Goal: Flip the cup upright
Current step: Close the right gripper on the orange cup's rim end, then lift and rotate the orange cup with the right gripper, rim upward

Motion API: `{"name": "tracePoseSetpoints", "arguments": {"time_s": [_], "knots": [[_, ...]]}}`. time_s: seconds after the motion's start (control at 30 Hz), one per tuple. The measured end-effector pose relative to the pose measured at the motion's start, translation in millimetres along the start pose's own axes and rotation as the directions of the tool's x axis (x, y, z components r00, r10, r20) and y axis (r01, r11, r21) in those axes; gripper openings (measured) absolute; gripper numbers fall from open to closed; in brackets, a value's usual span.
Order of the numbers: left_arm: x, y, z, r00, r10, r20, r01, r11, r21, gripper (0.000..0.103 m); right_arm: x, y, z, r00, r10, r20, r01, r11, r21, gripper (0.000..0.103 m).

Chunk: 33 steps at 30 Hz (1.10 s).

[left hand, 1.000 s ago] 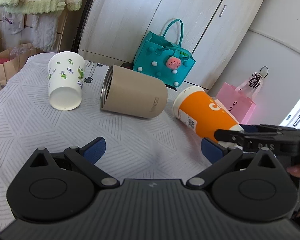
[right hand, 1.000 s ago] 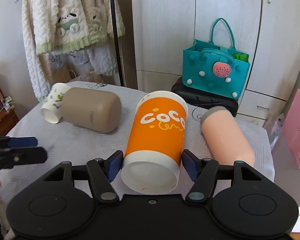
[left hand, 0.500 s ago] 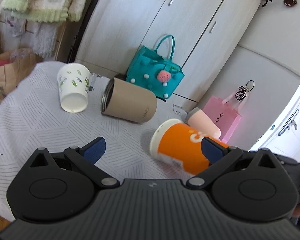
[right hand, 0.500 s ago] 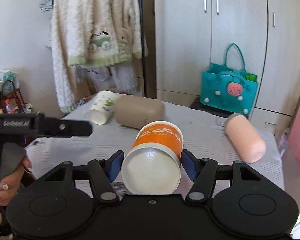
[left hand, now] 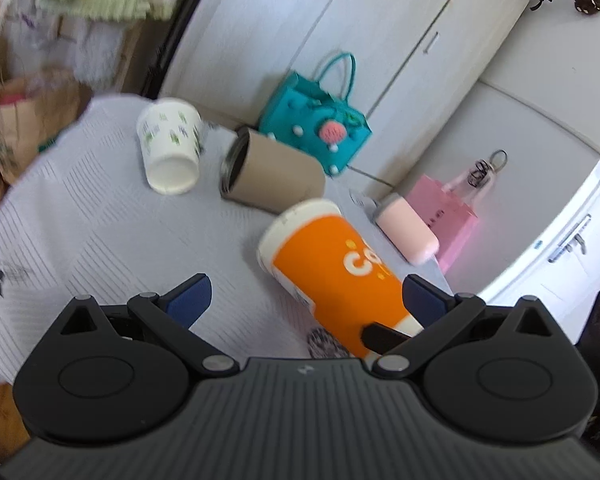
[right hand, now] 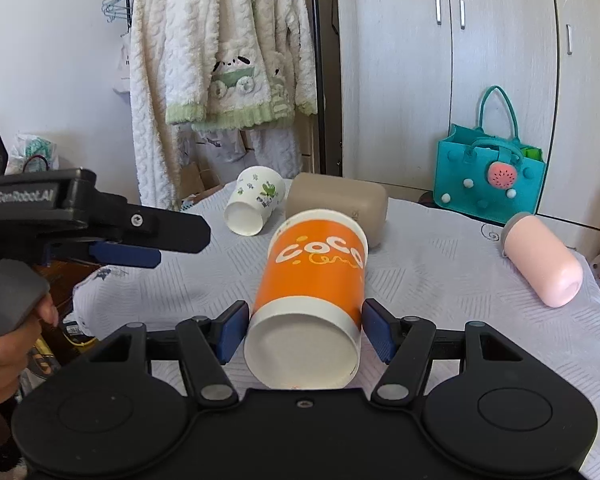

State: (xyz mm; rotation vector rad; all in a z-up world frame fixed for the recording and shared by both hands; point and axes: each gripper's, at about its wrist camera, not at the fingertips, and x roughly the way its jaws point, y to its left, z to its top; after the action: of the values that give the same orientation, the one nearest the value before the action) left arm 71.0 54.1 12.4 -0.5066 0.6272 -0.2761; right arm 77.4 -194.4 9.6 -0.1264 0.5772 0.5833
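Observation:
My right gripper is shut on the base end of an orange "coco" paper cup. The cup is lifted off the table and tilted, its rim pointing away and up. It shows in the left wrist view between my fingers, with the right gripper's finger under it. My left gripper is open and empty, held above the table's left side; it also shows in the right wrist view.
On the white cloth-covered table lie a white floral cup, a beige tumbler and a pink tumbler, all on their sides. A teal bag stands behind by the cupboards. A pink bag is beyond the table's right edge.
The right gripper has raised the orange cup and tipped its rim upward. The left gripper has risen and shifted right, so the cup now sits between its fingers in view.

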Motion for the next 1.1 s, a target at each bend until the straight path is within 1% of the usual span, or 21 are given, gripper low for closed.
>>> {"name": "tracePoseSetpoints", "arguments": {"time_s": [0.13, 0.23, 0.33, 0.37, 0.4, 0.47, 0.6, 0.67, 0.73, 0.77, 0.83, 0.9, 0.97, 1.0, 1.03, 1.07, 1.1], "knots": [[14.7, 1.3, 0.1, 0.997, -0.038, -0.068, 0.036, 0.999, -0.032, 0.103, 3.5, 4.6, -4.7, 1.0, 0.003, -0.007, -0.003, 1.0, 0.005, 0.068], [22.8, 0.7, 0.5, 0.995, -0.055, -0.085, 0.051, 0.998, -0.047, 0.103, 8.9, 2.5, -4.8, 0.999, 0.007, -0.045, -0.006, 1.0, 0.018, 0.067], [29.7, 2.1, 3.3, 0.992, -0.075, -0.097, 0.069, 0.995, -0.066, 0.103, 11.2, -4.1, -4.8, 0.997, 0.043, -0.07, -0.039, 0.998, 0.057, 0.068], [30.9, 2.4, 3.9, 0.991, -0.082, -0.102, 0.075, 0.995, -0.069, 0.103, 10.8, -5.8, -4.5, 0.995, 0.059, -0.078, -0.054, 0.996, 0.065, 0.071], [32.1, 2.5, 4.3, 0.99, -0.089, -0.106, 0.081, 0.994, -0.072, 0.103, 9.8, -6.7, -4.3, 0.994, 0.073, -0.079, -0.067, 0.995, 0.072, 0.076], [35.1, 1.3, 3.8, 0.988, -0.099, -0.116, 0.09, 0.993, -0.075, 0.102, 8.7, -8.2, -2.7, 0.991, 0.1, -0.088, -0.094, 0.993, 0.07, 0.079], [43.2, -2.6, 0.4, 0.984, -0.116, -0.138, 0.106, 0.992, -0.074, 0.101, 15.5, -11.5, 4.5, 0.982, 0.138, -0.131, -0.132, 0.99, 0.054, 0.084], [48.8, -1.6, -0.3, 0.98, -0.123, -0.158, 0.109, 0.989, -0.096, 0.101, 23.1, -15.0, 9.4, 0.974, 0.157, -0.166, -0.151, 0.987, 0.048, 0.086], [57.7, 0.4, 0.5, 0.972, -0.139, -0.189, 0.115, 0.985, -0.13, 0.101, 29.1, -18.7, 12.8, 0.967, 0.162, -0.198, -0.16, 0.987, 0.03, 0.087], [61.3, -0.3, 1.5, 0.969, -0.146, -0.197, 0.121, 0.984, -0.133, 0.1, 33.0, -21.0, 14.5, 0.964, 0.16, -0.214, -0.161, 0.987, 0.015, 0.087], [67.4, -3.1, 2.7, 0.965, -0.156, -0.212, 0.131, 0.983, -0.126, 0.1, 37.0, -28.9, 17.3, 0.961, 0.163, -0.223, -0.161, 0.987, 0.027, 0.087], [73.1, -3.3, 2.0, 0.959, -0.17, -0.227, 0.142, 0.98, -0.137, 0.1, 43.2, -37.3, 19.5, 0.944, 0.223, -0.245, -0.212, 0.975, 0.07, 0.087], [79.7, -2.6, 1.0, 0.952, -0.195, -0.236, 0.16, 0.974, -0.157, 0.1, 49.4, -45.6, 21.0, 0.921, 0.288, -0.262, -0.266, 0.957, 0.116, 0.088], [82.2, -1.8, 0.1, 0.951, -0.197, -0.238, 0.16, 0.973, -0.164, 0.1, 52.1, -49.4, 21.5, 0.912, 0.311, -0.267, -0.286, 0.949, 0.13, 0.088], [83.9, -0.7, -0.5, 0.952, -0.192, -0.237, 0.156, 0.974, -0.163, 0.099, 54.2, -52.4, 22.2, 0.908, 0.327, -0.264, -0.298, 0.944, 0.142, 0.088], [86.4, -0.8, -0.6, 0.958, -0.174, -0.228, 0.141, 0.978, -0.155, 0.098, 56.0, -54.3, 21.7, 0.905, 0.336, -0.262, -0.305, 0.94, 0.154, 0.088], [88.6, -1.6, -1.1, 0.966, -0.14, -0.219, 0.112, 0.984, -0.139, 0.097, 59.0, -56.0, 21.8, 0.901, 0.344, -0.265, -0.309, 0.937, 0.165, 0.088]]}}
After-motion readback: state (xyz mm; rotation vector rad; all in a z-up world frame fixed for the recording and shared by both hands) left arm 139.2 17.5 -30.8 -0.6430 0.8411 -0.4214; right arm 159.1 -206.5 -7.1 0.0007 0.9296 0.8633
